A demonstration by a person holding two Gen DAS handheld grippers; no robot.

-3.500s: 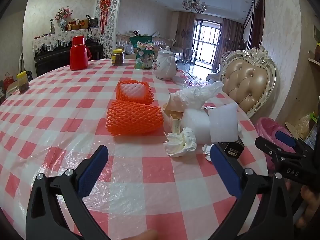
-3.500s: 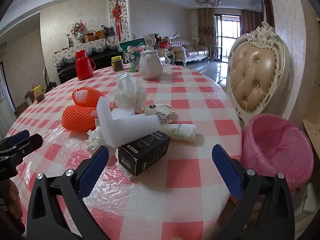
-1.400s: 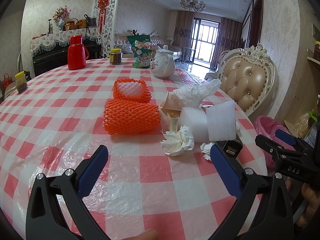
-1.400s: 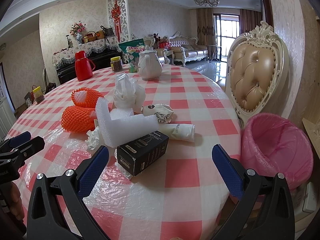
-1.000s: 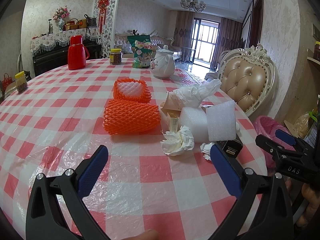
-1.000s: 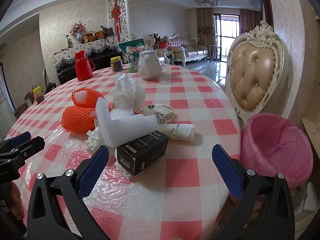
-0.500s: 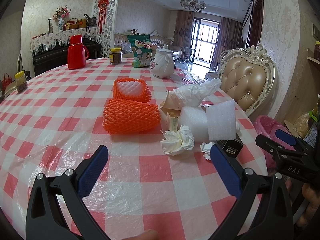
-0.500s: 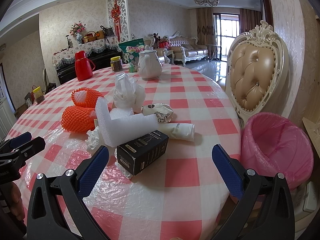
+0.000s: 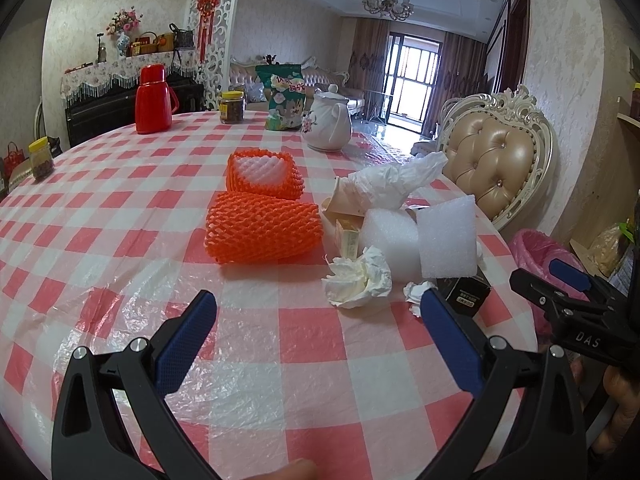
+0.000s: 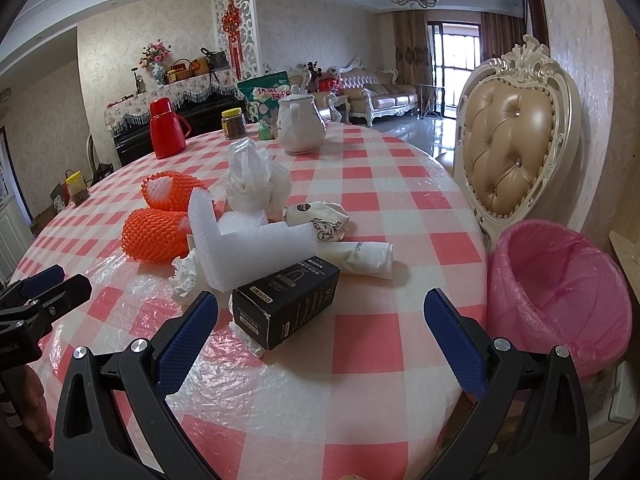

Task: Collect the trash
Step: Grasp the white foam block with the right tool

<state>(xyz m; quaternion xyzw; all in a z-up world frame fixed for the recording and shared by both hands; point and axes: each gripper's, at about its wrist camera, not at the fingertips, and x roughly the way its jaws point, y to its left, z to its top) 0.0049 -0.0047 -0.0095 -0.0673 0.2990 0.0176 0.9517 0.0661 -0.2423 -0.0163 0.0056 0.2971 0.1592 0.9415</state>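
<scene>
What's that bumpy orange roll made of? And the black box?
The orange roll looks like soft foam netting, matte, with an open diamond mesh. The black box seems to be printed cardboard: crisp folded edges, slight sheen, white lettering.

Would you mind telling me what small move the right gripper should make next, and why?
Probably ease the right gripper forward and down onto the black box. Its fingers are open and empty, the box lies nearest, just ahead of them, and the pink-lined bin stands close by on the right.
</scene>
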